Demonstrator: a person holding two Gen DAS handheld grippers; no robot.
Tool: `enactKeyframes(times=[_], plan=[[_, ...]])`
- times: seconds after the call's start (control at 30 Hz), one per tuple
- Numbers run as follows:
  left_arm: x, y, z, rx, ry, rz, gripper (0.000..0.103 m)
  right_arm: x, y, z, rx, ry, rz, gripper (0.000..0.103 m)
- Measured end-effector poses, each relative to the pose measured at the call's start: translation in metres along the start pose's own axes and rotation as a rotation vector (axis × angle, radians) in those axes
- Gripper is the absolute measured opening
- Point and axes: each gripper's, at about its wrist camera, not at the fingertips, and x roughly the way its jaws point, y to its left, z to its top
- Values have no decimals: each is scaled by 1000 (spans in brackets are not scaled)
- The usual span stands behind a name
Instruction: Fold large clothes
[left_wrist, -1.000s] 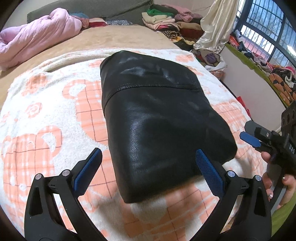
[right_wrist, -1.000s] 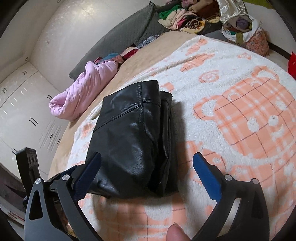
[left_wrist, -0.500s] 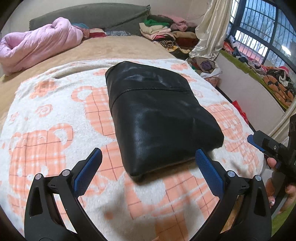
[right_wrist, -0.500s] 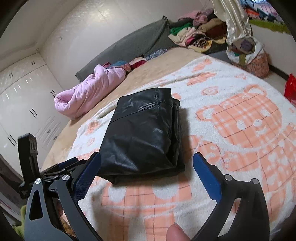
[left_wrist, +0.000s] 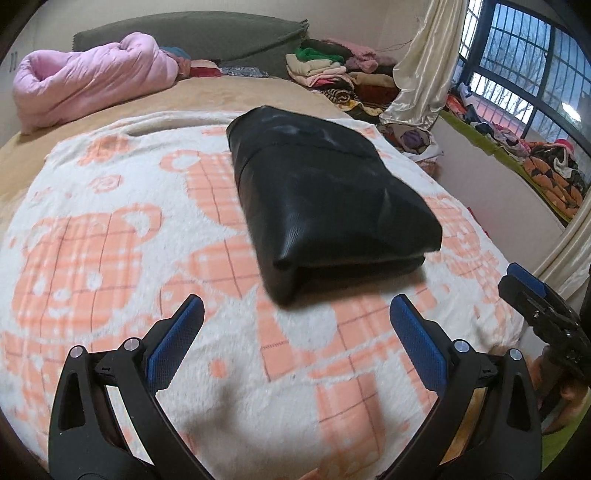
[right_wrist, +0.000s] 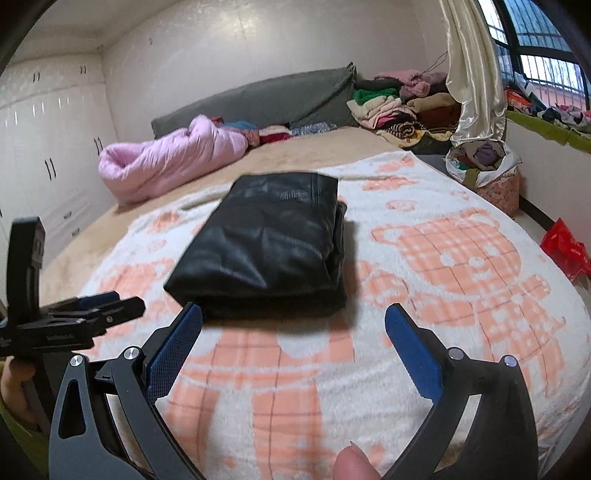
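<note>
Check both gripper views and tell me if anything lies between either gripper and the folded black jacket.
Nothing visible does. Only bare blanket lies between the open left gripper and the jacket; likewise ahead of the open right gripper.

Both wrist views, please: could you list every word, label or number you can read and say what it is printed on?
Pale lettering on the left gripper body, seen in the right wrist view: too small and blurred to read.
Black leather garment: no label or print visible.
White and orange blanket: bear and check pattern only, no words.
Nothing else carries legible text.
</note>
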Motion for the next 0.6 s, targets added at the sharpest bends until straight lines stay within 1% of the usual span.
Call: enactKeyframes(times=[0.17, 0.5, 0.6], plan=[[1, 2, -8, -4, 11, 5, 95, 5, 2, -6, -14, 21, -4, 99], [-1, 1, -10, 8, 14, 19, 95, 7, -1, -6, -5, 28, -11, 99], [-2, -1, -9, 19, 10, 38, 95, 7, -2, -6, -7, 33, -14, 99]])
